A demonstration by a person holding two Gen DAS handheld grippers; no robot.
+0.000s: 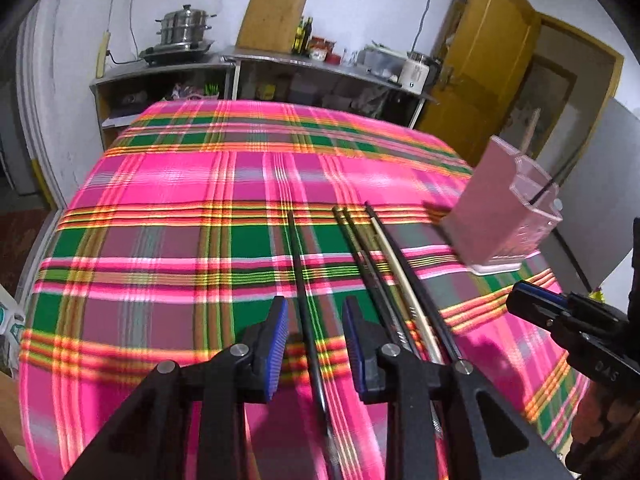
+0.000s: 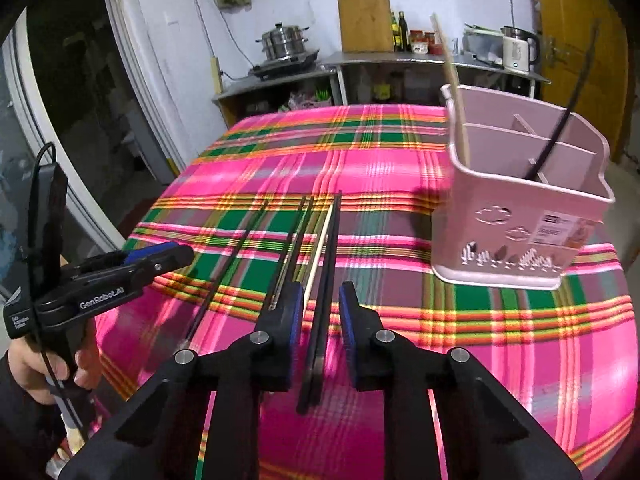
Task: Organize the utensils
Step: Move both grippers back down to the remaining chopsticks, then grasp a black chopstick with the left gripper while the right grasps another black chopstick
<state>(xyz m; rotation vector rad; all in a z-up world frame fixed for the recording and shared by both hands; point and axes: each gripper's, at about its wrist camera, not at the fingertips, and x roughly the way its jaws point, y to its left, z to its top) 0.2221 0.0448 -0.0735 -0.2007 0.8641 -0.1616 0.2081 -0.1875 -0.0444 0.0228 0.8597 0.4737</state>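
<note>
Left view, gripper [image 1: 314, 344]: mine, low centre of frame, jaws spread, straddling one black chopstick [image 1: 300, 280] on the cloth [image 1: 160, 240]; lined up along its length, I judge for a pinch. Nothing held.
Left view, bundle: more chopsticks [image 1: 384, 272] lie just right of the fingers, one pale among dark, roughly parallel, easy to take singly.
Left view, holder [image 1: 500, 216]: pink, right of frame, near the sticks' far ends.
Right view, gripper [image 2: 320, 320]: low centre, jaws spread around a black pair [image 2: 326, 280]; not pinching yet.
Right view, holder [image 2: 520, 200]: upper right, divided; a pale stick [image 2: 452, 88] and a black one [image 2: 560, 132] lean in separate compartments, so sorting by kind seems intended.
Right view, other gripper [image 2: 168, 254]: left edge, hand below it.
</note>
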